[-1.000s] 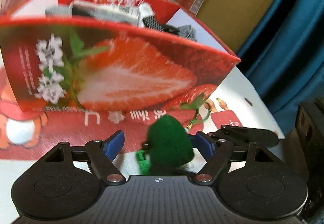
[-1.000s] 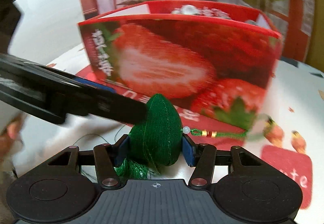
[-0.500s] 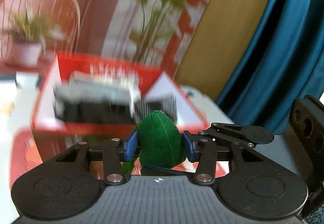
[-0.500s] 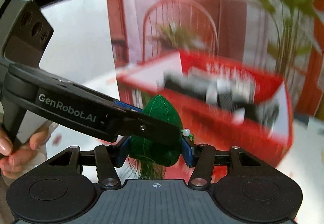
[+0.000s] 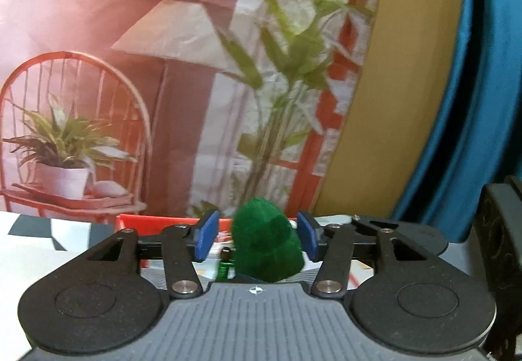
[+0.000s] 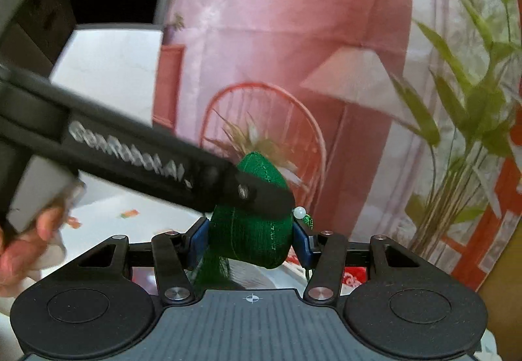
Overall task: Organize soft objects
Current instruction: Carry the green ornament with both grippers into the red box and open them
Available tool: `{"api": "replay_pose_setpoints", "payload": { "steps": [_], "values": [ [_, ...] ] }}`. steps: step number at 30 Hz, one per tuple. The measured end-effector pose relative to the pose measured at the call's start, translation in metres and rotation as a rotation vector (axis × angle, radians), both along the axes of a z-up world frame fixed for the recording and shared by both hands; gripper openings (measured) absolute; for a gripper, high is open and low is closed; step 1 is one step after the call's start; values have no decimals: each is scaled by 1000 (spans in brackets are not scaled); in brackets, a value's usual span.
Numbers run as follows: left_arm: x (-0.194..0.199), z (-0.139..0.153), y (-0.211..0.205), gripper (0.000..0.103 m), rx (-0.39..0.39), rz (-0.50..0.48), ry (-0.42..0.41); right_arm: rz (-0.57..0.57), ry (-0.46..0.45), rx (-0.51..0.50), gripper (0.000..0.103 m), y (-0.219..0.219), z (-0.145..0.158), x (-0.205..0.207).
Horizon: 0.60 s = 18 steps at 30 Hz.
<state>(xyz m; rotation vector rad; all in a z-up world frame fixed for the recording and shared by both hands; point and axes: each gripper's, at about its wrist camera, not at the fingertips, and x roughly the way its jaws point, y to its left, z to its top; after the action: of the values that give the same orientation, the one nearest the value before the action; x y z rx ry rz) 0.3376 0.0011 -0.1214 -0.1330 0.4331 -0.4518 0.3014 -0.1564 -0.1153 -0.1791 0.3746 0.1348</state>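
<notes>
A green stuffed sachet [image 6: 251, 230] with a white bead and green cord sits pinched between the blue pads of my right gripper [image 6: 249, 245], which is shut on it. My left gripper [image 5: 257, 238] surrounds the same sachet [image 5: 266, 250] from the other side. Its jaws are opening, and a gap shows between the left pad and the cloth. One of the left gripper's black fingers [image 6: 254, 194] crosses over the sachet in the right wrist view. Only the rim of the red strawberry box [image 5: 146, 219] peeks out below and behind the fingers.
A printed backdrop with a chair, a lamp and plants [image 5: 163, 67] fills the background. A blue curtain [image 5: 473, 100] hangs at the right. A person's hand [image 6: 19, 250] holds the left gripper's handle above the white table [image 6: 130, 217].
Both grippers rose with the green sachet, and the strawberry box dropped to the bottom of both views. The left jaws narrowed onto the sachet, then widened again.
</notes>
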Motion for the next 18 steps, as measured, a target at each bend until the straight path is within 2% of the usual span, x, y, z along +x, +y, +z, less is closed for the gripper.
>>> {"api": "replay_pose_setpoints", "payload": {
  "steps": [5,9,11,14,16,17,18],
  "values": [
    [21,-17,15,66,24,61,49,-133,104,69,49,-31,-33,35],
    [32,-32,26,85,53,104,66,-288,202,148,50,-60,-51,57],
    [35,-36,30,90,67,118,69,-375,256,212,51,-77,-58,70],
    [37,-37,33,101,98,139,62,-443,328,319,55,-97,-65,79],
    [36,-37,35,103,121,162,60,-474,328,336,69,-101,-65,76],
    [35,-36,36,103,127,167,65,-495,317,348,83,-102,-65,73],
    [35,-35,37,103,129,169,73,-508,304,364,92,-103,-64,69]
  ]
}}
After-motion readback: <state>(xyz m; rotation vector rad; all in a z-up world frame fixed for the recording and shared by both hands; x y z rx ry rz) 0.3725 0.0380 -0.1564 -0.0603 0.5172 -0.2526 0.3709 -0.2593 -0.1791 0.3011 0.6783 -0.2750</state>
